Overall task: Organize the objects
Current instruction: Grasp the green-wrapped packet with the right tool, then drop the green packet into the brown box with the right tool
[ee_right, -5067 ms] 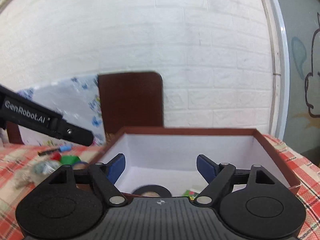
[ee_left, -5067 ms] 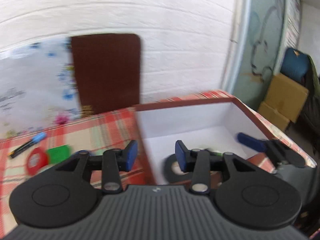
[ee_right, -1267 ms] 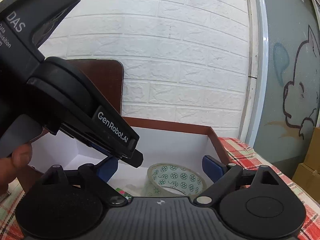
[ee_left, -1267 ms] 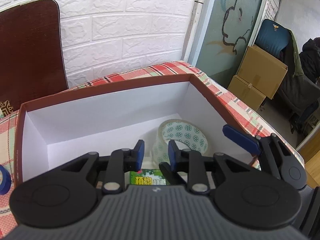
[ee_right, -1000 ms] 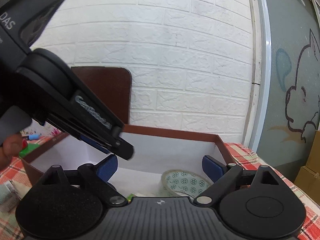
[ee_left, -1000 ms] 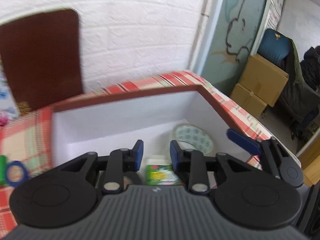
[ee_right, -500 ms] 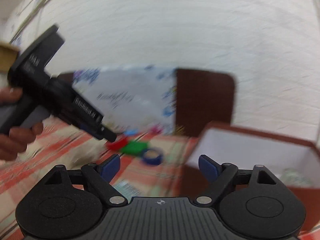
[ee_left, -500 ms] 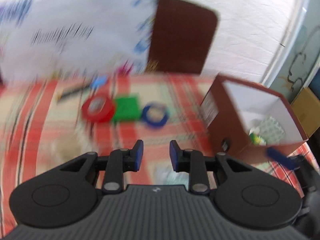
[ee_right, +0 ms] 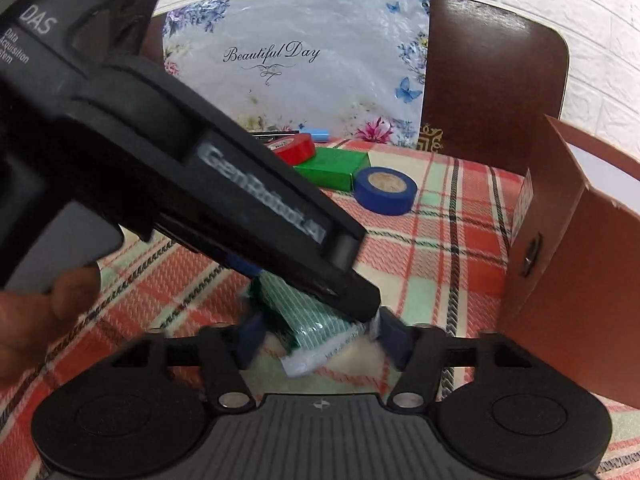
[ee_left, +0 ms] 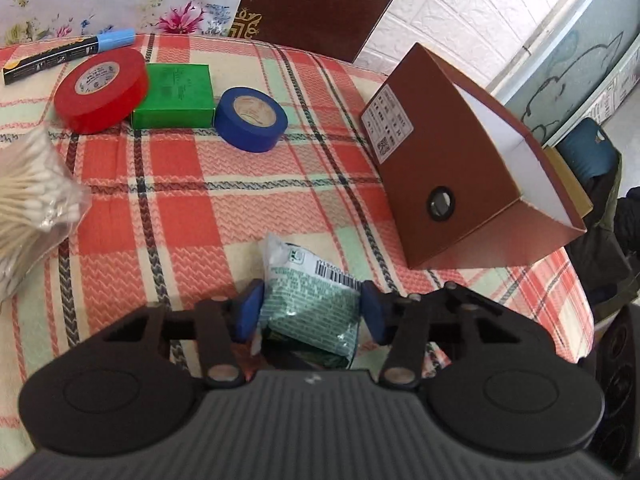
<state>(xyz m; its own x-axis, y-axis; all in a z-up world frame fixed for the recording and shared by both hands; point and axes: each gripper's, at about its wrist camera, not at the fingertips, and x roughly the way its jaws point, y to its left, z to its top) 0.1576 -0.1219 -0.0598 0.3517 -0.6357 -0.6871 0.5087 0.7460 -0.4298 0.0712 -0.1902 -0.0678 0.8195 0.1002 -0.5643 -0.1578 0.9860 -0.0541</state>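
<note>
Woven plaid tablecloth [ee_left: 248,184], crinkly green foil packet [ee_left: 310,300] between both half-open tongs, left tongs [ee_left: 310,314], right tongs [ee_right: 320,340], neither pressing.

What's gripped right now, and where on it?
Both grippers, left and right, straddle the green packet across its width as it lies on the cloth. Whether the pads press on it yet cannot be told.

Packet [ee_left: 310,300] on tablecloth [ee_left: 192,208], box [ee_left: 452,184] right, tapes [ee_left: 250,118] behind
</note>
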